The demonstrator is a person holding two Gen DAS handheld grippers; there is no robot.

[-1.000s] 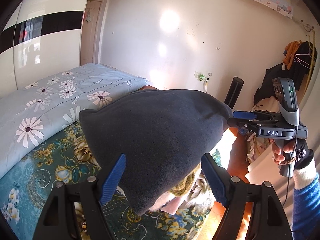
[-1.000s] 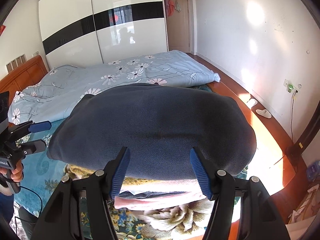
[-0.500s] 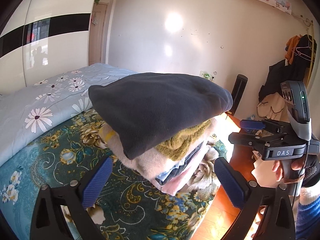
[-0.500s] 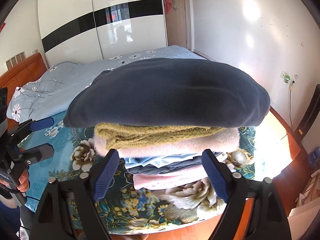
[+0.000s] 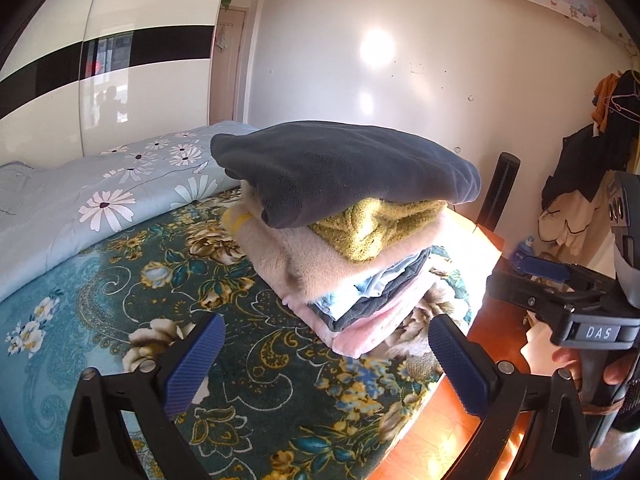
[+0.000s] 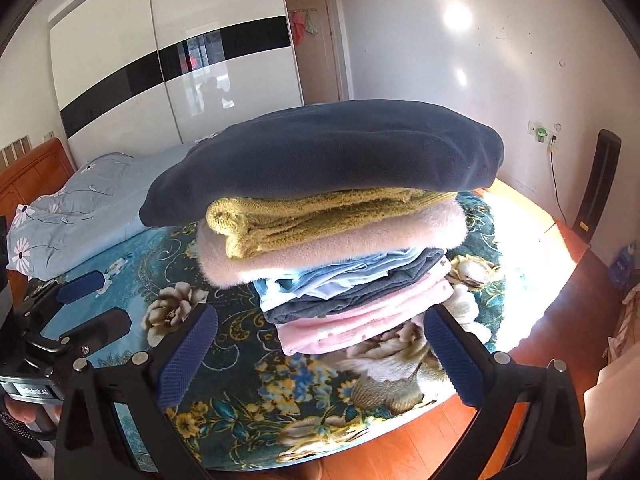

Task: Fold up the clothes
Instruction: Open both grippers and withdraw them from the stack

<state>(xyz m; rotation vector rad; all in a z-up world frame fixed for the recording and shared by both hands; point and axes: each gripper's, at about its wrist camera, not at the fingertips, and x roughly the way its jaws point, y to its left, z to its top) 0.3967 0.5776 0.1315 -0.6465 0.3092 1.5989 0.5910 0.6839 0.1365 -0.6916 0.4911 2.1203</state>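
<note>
Both the left gripper [image 5: 326, 364] and right gripper [image 6: 320, 356], fingers spread and empty, had drawn back from the folded dark navy fleece garment [image 6: 332, 152], which lay topmost on the stack of folded clothes [image 6: 340, 256], seemingly finished.

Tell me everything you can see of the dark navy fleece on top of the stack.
The dark navy fleece looks soft and matte, folded into a thick rounded slab. It lies flat as the top layer of the pile, resting directly on the mustard knit and overhanging it, most at the corner near the left claw. Its edges droop slightly. Neither claw touches it; both are open and clear of the pile.
</note>
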